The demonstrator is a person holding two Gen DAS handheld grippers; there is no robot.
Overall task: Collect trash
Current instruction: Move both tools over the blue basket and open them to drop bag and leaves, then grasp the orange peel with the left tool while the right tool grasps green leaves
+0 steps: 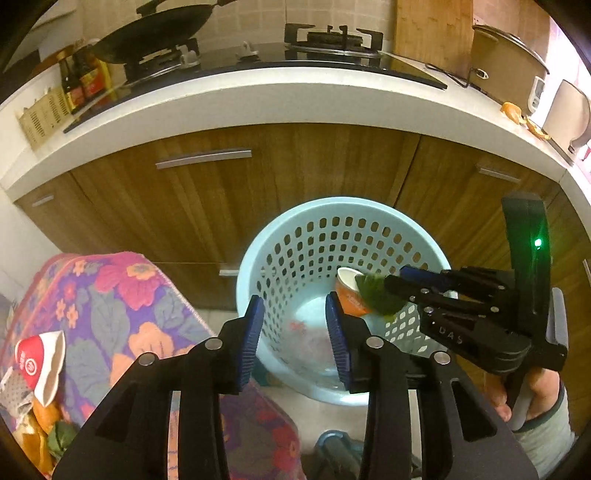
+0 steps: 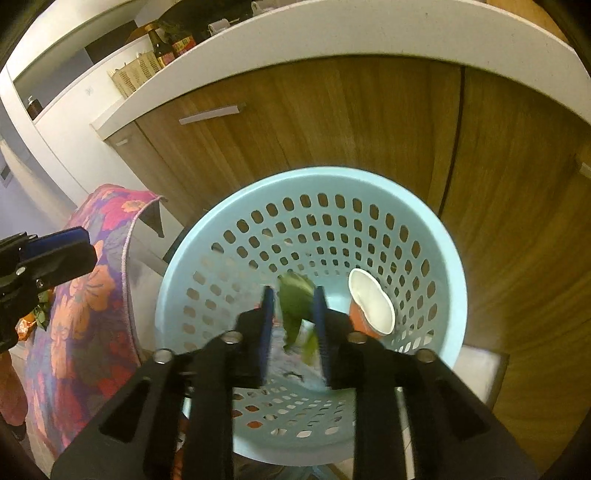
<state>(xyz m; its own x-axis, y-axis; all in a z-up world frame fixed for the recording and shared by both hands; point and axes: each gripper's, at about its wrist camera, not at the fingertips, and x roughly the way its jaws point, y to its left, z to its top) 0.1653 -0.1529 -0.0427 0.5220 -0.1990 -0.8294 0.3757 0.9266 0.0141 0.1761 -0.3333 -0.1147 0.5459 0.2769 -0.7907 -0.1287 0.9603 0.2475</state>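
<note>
A green leaf [image 2: 295,306] is pinched between the narrowed fingers of the right gripper [image 2: 293,317] over the blue basket [image 2: 184,258]. The left gripper [image 1: 295,332] is held spread and empty beside the basket's rim.

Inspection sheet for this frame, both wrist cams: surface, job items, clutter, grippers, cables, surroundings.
Surface: floral cloth over a stand beside the basket.
Job's things: blue basket holding an orange cup; green leaf over it.
Clutter: red cup and scraps on the cloth; orange peel on the counter.
Grippers: right gripper shut on the leaf; left gripper open, empty.
Cables: black cord on the counter.
Surroundings: wood cabinets, gas stove, wok.
</note>
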